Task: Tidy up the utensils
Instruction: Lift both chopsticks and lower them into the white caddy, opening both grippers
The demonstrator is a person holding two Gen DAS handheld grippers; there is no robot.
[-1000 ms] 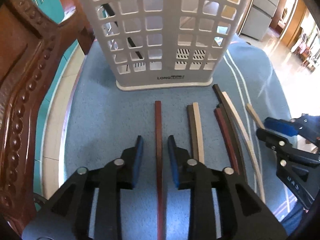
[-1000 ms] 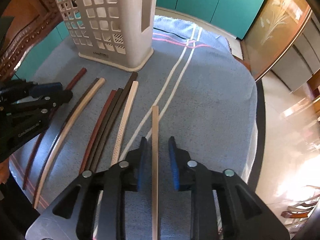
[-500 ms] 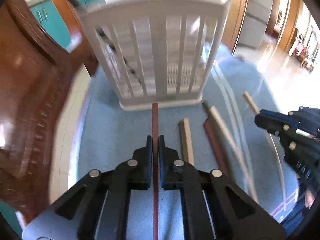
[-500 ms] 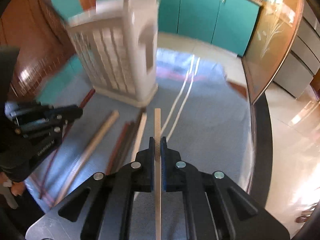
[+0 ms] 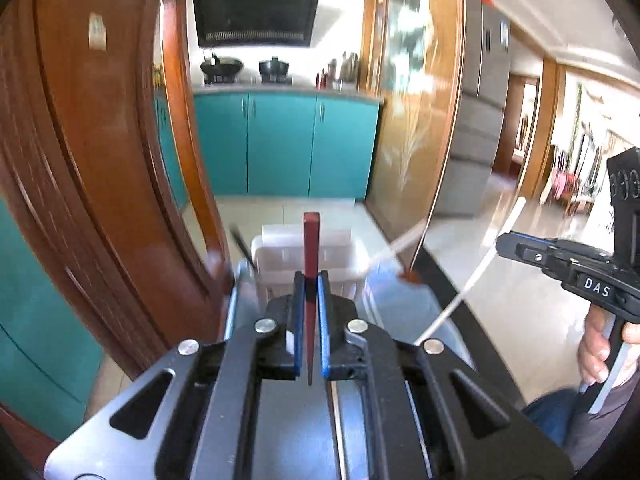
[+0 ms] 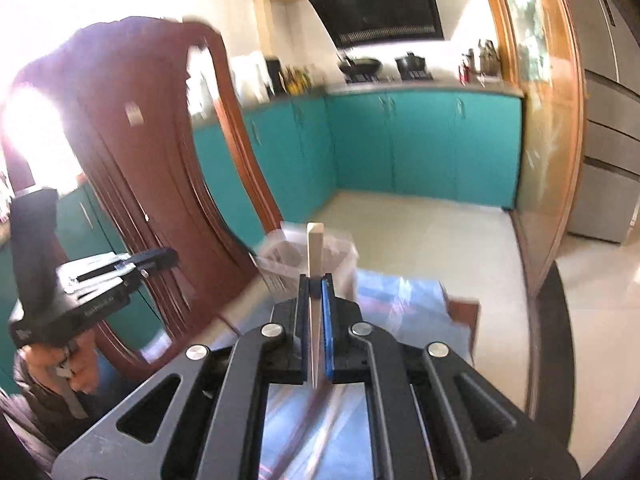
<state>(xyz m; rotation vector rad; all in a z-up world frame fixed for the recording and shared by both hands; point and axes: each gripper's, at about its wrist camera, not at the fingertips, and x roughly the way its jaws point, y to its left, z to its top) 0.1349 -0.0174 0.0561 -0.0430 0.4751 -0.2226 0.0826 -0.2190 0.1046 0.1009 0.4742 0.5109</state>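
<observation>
My left gripper (image 5: 308,280) is shut on a dark red chopstick (image 5: 311,240), held up above the table with its end pointing over the white lattice utensil basket (image 5: 280,258). My right gripper (image 6: 316,280) is shut on a pale wooden chopstick (image 6: 315,250), also raised, pointing over the same basket (image 6: 280,256). In the left wrist view the right gripper (image 5: 516,245) shows at the right with its pale chopstick (image 5: 472,280). In the right wrist view the left gripper (image 6: 160,258) shows at the left. A black utensil (image 5: 242,244) sticks out of the basket.
A carved wooden chair back (image 5: 100,168) stands close on the left. The blue cloth on the table (image 6: 400,296) lies below, blurred. Teal kitchen cabinets (image 5: 280,148), a glass door (image 5: 416,120) and a fridge (image 6: 608,140) are behind.
Both grippers closed on their chopsticks, lifted them off the cloth and tilted upward. The basket now sits low and small in both views; the other chopsticks have dropped out of sight.
</observation>
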